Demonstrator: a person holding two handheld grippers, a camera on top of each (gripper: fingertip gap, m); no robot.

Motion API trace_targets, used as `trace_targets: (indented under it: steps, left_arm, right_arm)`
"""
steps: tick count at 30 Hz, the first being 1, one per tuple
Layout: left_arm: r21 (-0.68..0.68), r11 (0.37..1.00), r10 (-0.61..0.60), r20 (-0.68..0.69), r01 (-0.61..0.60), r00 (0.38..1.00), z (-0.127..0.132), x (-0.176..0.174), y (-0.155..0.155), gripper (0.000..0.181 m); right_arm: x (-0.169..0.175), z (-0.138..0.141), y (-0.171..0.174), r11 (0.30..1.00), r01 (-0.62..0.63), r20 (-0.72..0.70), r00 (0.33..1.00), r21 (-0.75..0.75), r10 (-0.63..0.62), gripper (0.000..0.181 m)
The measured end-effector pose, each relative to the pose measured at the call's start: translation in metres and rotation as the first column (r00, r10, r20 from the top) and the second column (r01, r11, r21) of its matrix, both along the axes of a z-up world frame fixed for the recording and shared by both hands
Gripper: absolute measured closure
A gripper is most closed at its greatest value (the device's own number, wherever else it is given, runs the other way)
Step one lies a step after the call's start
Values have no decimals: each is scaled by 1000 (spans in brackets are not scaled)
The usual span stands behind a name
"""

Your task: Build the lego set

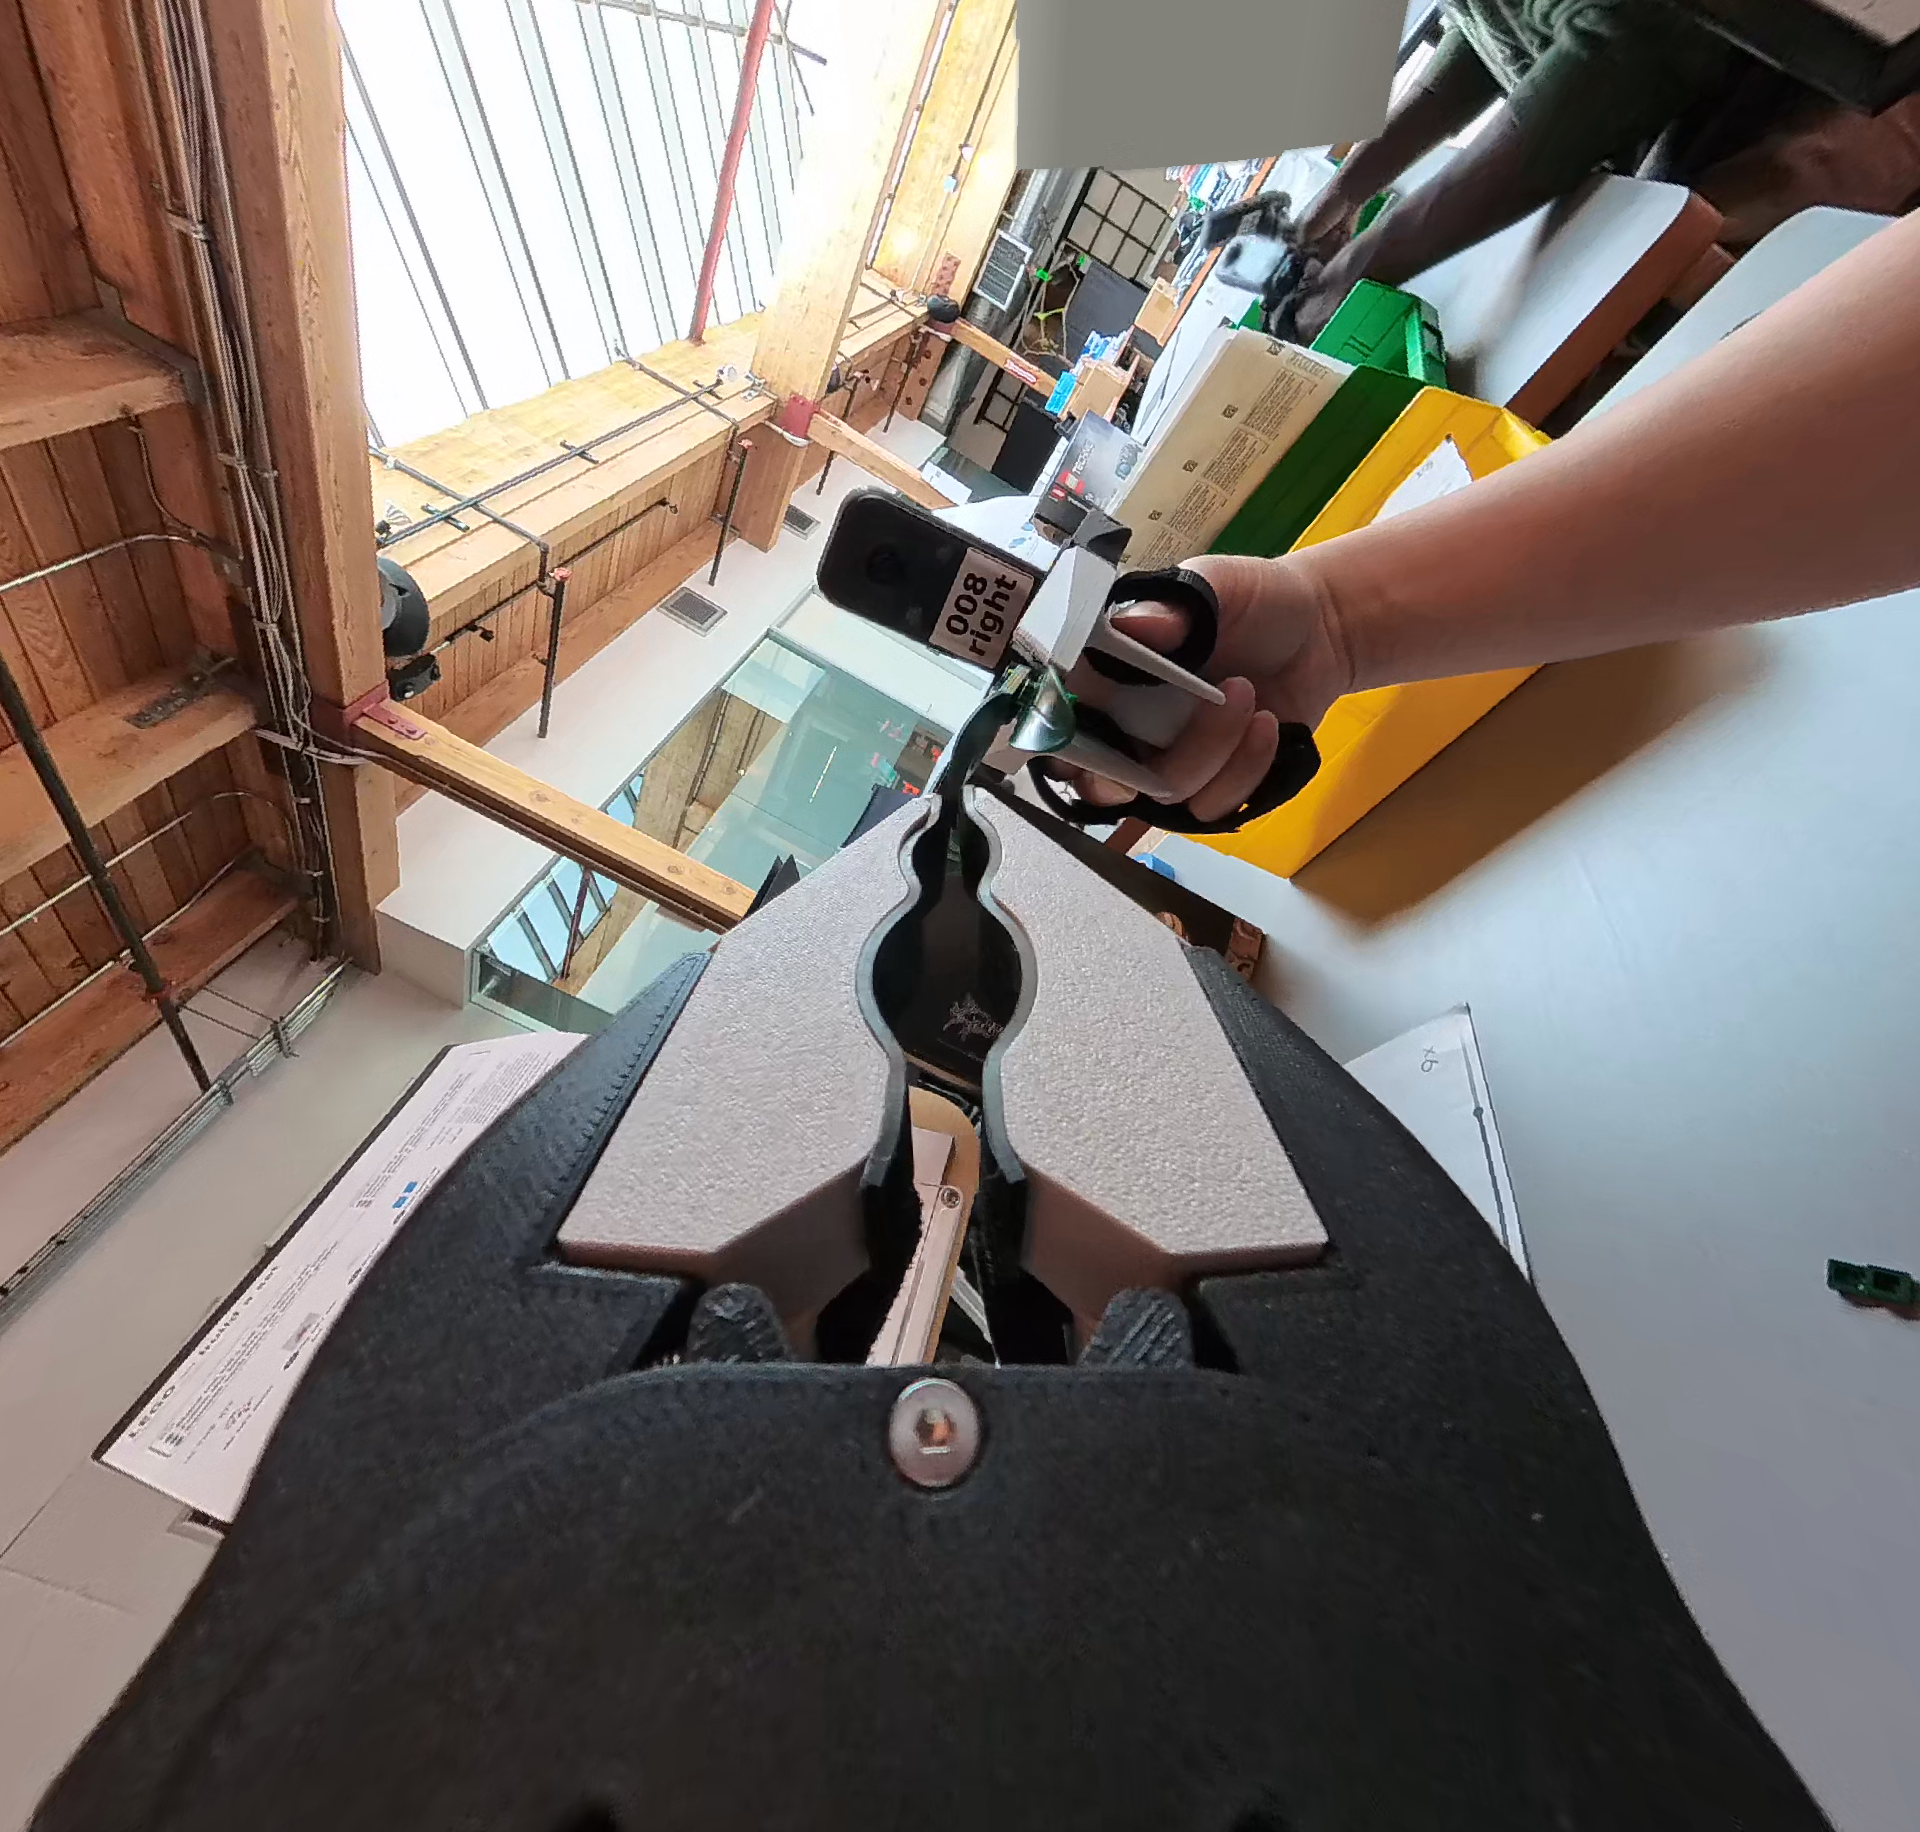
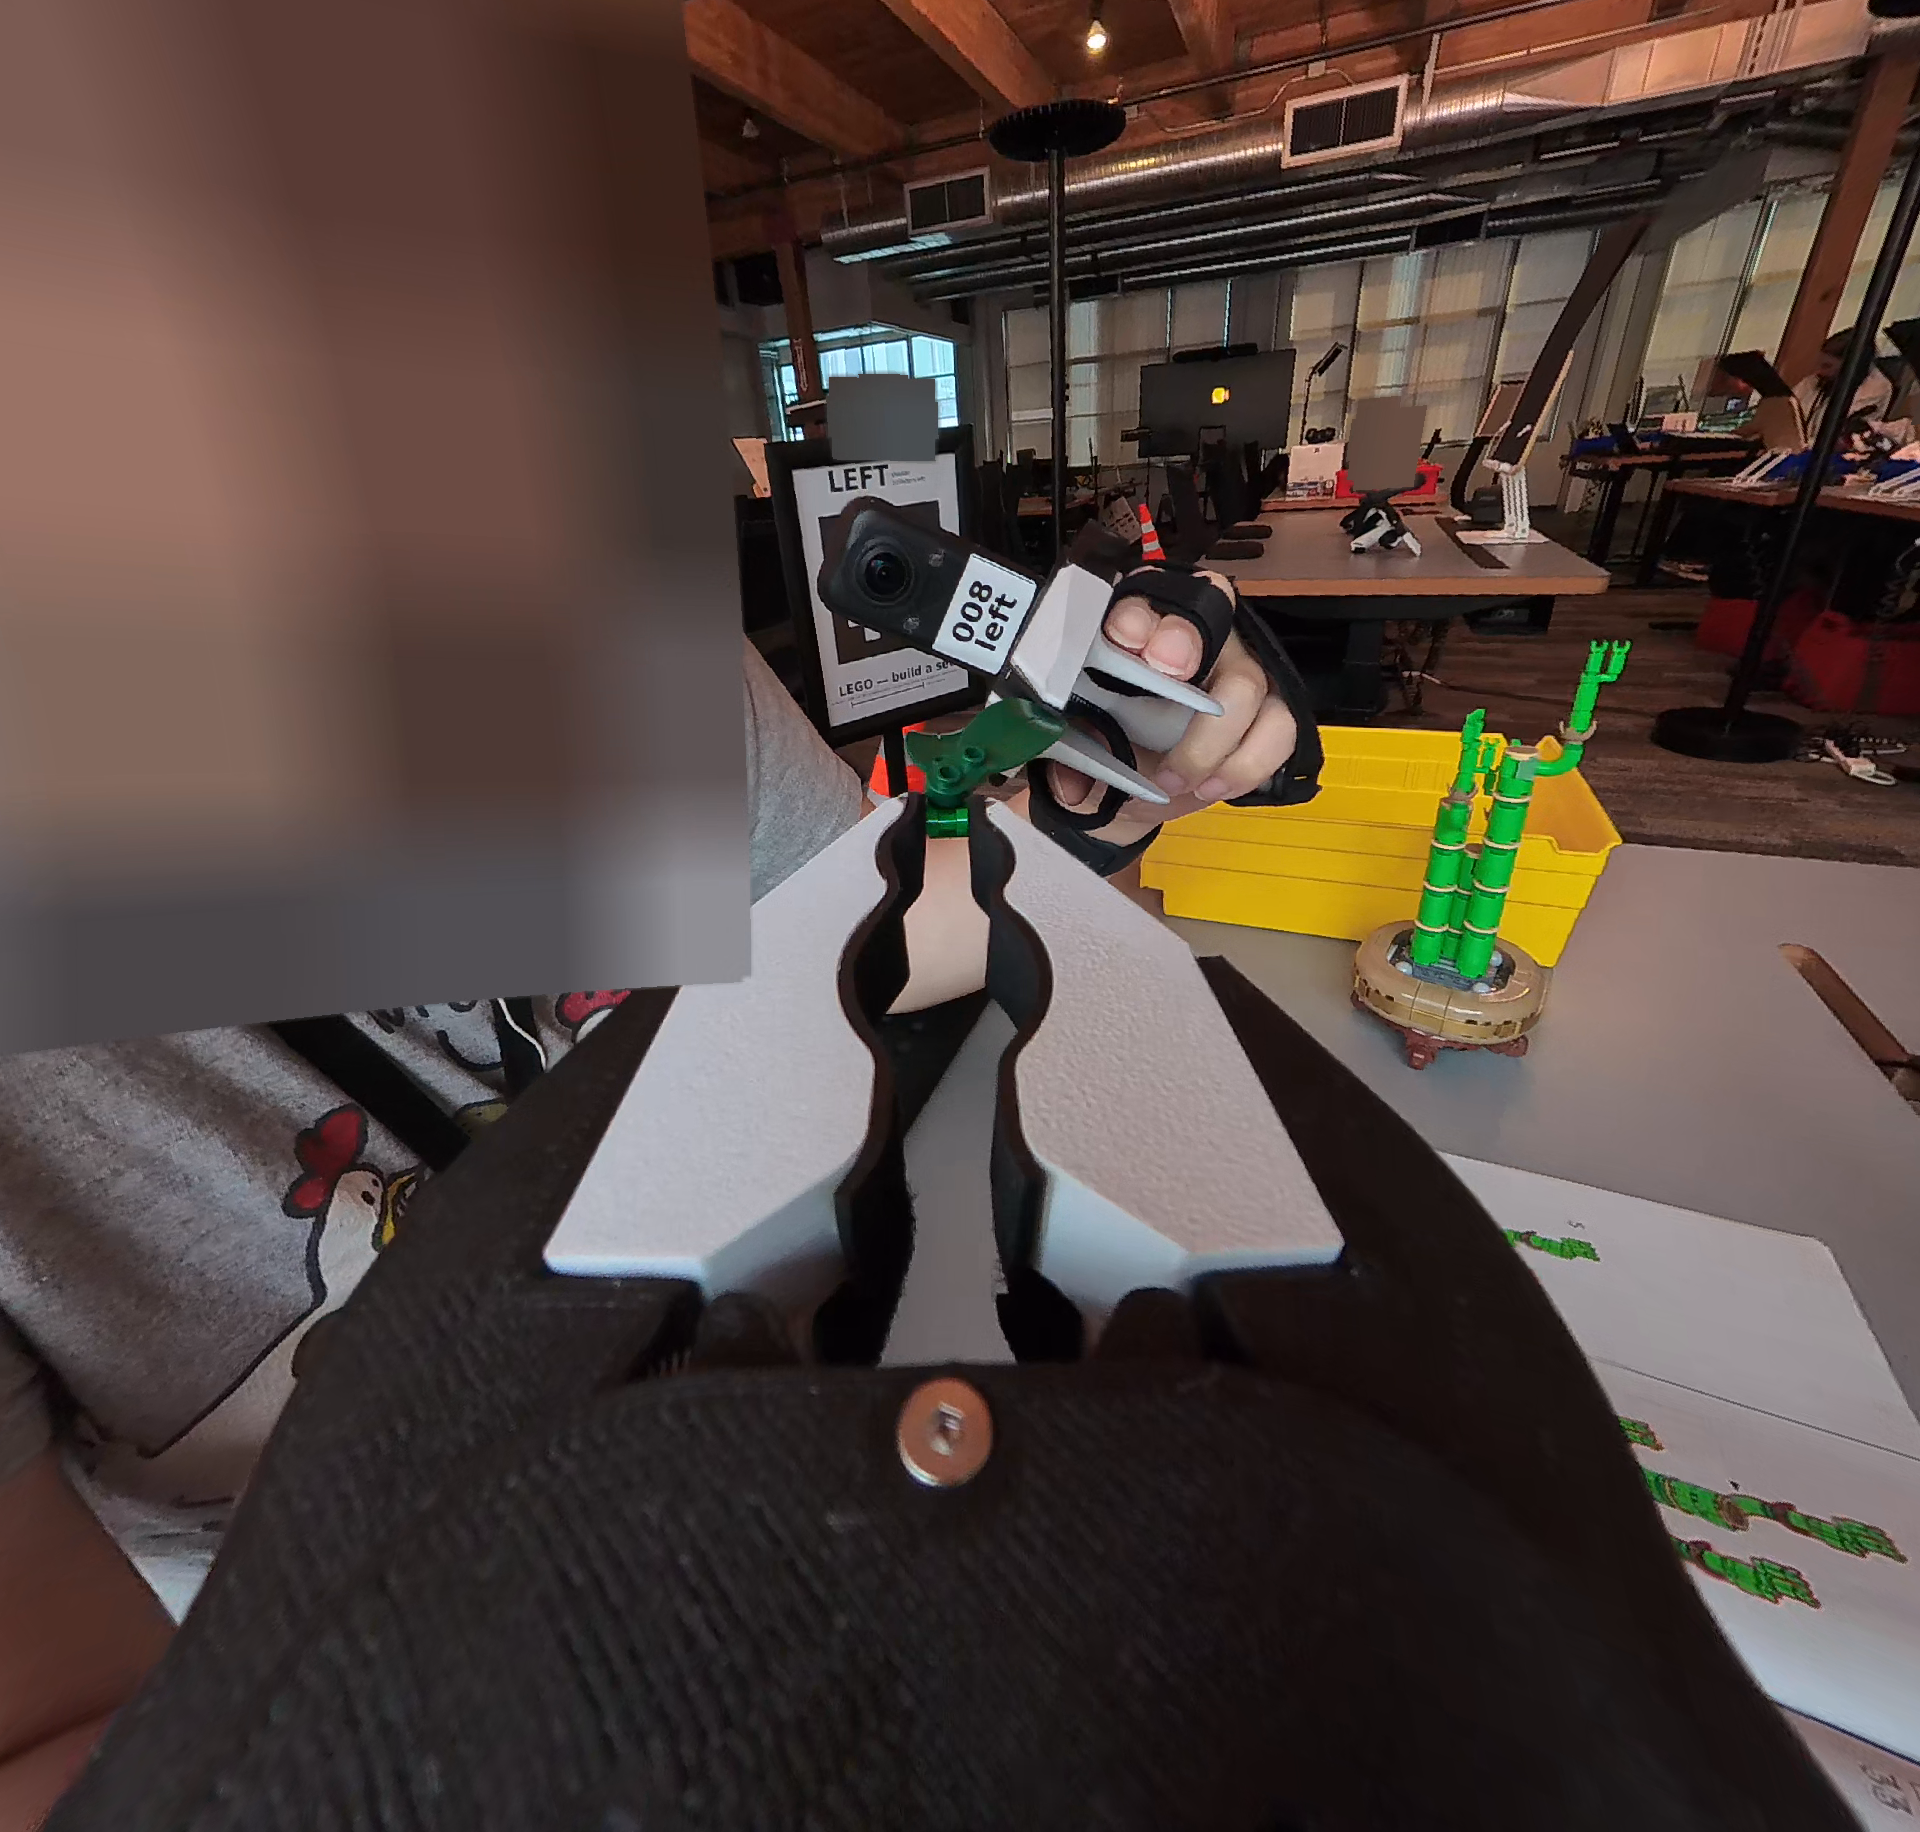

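In the left wrist view my left gripper (image 1: 951, 814) is raised off the table and shut on a thin dark green leaf piece (image 1: 971, 743) that sticks out past its tips. In the right wrist view my right gripper (image 2: 948, 808) is shut on a small bright green round piece (image 2: 948, 824). The dark green leaf piece (image 2: 982, 741) sits on top of the round piece. The two grippers face each other, tips nearly together. A partly built green bamboo model (image 2: 1460, 899) stands on a tan round base on the grey table (image 2: 1714, 961).
A yellow bin (image 2: 1351, 847) stands behind the model and also shows in the left wrist view (image 1: 1392, 733). The instruction sheet (image 2: 1714, 1419) lies at the right. A small green piece (image 1: 1870, 1289) lies on the table. A framed sign (image 2: 883, 587) and green bins (image 1: 1351, 432) stand beyond. Only a small space, under 4 cm, lies between the two pairs of fingers.
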State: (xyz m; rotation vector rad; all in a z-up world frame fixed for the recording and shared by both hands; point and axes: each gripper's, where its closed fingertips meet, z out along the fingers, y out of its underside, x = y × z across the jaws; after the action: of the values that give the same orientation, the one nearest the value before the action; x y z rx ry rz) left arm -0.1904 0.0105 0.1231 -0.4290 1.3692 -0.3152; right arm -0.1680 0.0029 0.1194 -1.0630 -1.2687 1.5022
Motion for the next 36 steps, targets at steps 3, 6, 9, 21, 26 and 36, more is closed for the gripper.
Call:
trace_targets:
  steps: [3, 6, 9, 21, 26, 36]
  left_arm:
    - [9, 1000, -2, 1, 2, 1000, 0, 1, -2, 181]
    - [22, 1000, -3, 4, 3, 1000, 2, 1, -5, 181]
    - [34, 999, -5, 9, 5, 1000, 4, 1, -9, 181]
    - [64, 998, -9, 14, 8, 1000, 8, 3, -17, 181]
    - [72, 997, 11, 2, -11, 1000, 6, 2, -14, 181]
    - [79, 997, 26, -7, -26, 1000, 5, 1, -12, 181]
  right_arm:
    - [1, 2, -3, 1000, -6, -9, 1000, 18, 7, 175]
    - [1, 2, -5, 999, 0, -14, 1000, 49, 1, 175]
    - [1, 4, -8, 997, 2, -19, 1000, 83, 0, 175]
    - [0, 5, -9, 994, 19, -22, 1000, 108, -17, 175]
    - [0, 3, -4, 994, 45, -6, 999, 100, -45, 175]
    - [6, 3, 2, 993, 81, -4, 997, 91, -81, 175]
